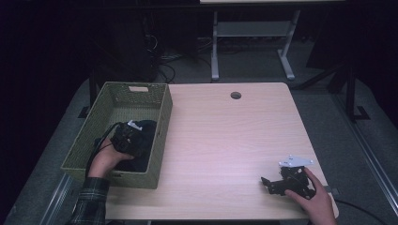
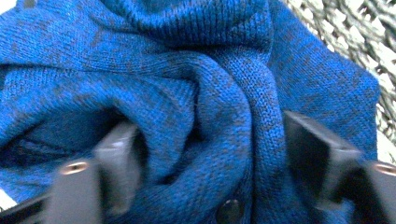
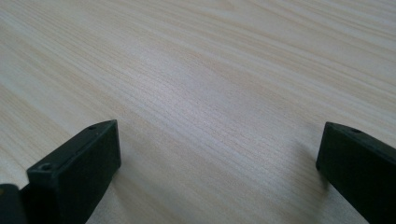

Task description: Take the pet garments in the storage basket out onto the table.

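A blue knitted garment (image 2: 196, 93), seemingly a sweater or cardigan with a dark button near its lower edge, is seen lying crumpled inside the green woven basket (image 1: 162, 123) that stands at the left side of the counter (image 1: 225, 140). The left claw (image 1: 133, 136) is lowered into the basket and pushed into the fabric; in the left gripper view its jaws are set partly apart with a thick fold of knit bunched between them, the wool wrapping against both pads, though whether the fold is firmly pinched cannot be told from the blurred picture. The right claw (image 1: 270, 183) is rested near the right front corner of the counter, its jaws spread wide over bare wood with nothing between them. The garment is judged to be soft, limp and fairly light, with no stiffness of its own: it will likely sag and trail when lifted, and loose parts may drag over the basket's rim. The knit surface should offer good friction, so slipping is thought unlikely if enough material is gathered. A raised ridge or doubled fold near the middle of the heap is judged the best place for hold to be taken, rather than a single thin edge, which could stretch or be pulled free.
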The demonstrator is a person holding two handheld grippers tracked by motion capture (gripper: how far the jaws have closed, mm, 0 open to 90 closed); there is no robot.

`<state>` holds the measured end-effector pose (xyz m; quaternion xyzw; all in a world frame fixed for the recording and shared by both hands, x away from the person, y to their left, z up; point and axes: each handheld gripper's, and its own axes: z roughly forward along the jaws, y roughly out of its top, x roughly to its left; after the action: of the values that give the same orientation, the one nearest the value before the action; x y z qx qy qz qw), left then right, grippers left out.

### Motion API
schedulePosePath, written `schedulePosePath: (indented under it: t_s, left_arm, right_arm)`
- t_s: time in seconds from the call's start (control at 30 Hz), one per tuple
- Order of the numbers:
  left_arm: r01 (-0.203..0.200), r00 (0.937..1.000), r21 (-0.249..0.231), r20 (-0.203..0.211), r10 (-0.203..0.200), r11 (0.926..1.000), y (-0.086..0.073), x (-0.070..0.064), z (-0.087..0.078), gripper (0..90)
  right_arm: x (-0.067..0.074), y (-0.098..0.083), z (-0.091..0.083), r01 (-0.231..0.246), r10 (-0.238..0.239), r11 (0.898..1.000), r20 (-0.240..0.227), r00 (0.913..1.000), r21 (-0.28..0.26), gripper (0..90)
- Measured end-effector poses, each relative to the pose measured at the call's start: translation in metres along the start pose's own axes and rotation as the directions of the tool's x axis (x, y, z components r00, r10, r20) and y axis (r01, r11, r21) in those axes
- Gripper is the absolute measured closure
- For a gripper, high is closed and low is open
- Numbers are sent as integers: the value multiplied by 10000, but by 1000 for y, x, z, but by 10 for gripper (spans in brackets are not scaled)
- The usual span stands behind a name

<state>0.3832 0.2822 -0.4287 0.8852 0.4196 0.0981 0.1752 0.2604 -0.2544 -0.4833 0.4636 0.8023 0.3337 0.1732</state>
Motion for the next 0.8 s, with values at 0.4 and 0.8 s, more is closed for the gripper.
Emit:
schedulePosePath:
  t_s: [0.4,0.8]
  left_arm:
    - [843,9956,-581,453,-818,9947,-1,7,-16,674]
    - [1611,9845,-2235,1052,-1406,9613,-7,20,-44,674]
  right_arm:
    - [0,0,0,-2,2,10000,-2,10000,0,0]
    - [0,0,0,-1,1,10000,-3,10000,-1,0]
